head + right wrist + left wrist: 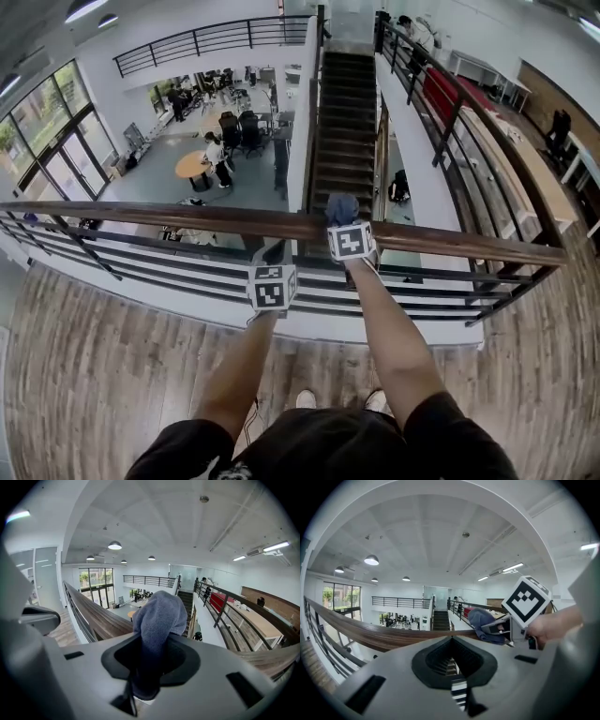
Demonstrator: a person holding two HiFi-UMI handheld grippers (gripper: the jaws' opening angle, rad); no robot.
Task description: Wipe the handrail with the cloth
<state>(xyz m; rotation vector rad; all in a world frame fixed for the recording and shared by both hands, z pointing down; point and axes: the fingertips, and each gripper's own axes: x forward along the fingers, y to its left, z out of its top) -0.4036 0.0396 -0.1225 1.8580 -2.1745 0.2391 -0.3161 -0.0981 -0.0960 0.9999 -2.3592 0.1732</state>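
A brown wooden handrail (187, 218) runs across the head view from left to right. My right gripper (343, 223) is shut on a blue-grey cloth (342, 208), and the bunched cloth rests on top of the rail a little right of centre. In the right gripper view the cloth (159, 616) sticks out from the jaws of the right gripper (157, 639), with the handrail (93, 616) beyond it. My left gripper (274, 253) hangs just below and in front of the rail, to the left of the right one. Its jaws look shut on nothing (451, 641). The left gripper view also shows the cloth (485, 623) on the handrail (370, 637).
Black metal bars (141, 258) run under the handrail. Beyond it is a drop to a lower floor with desks, chairs and people (217, 159), and a dark staircase (342, 122). A second railing (469, 122) lines the right walkway. Wooden flooring (94, 375) lies underfoot.
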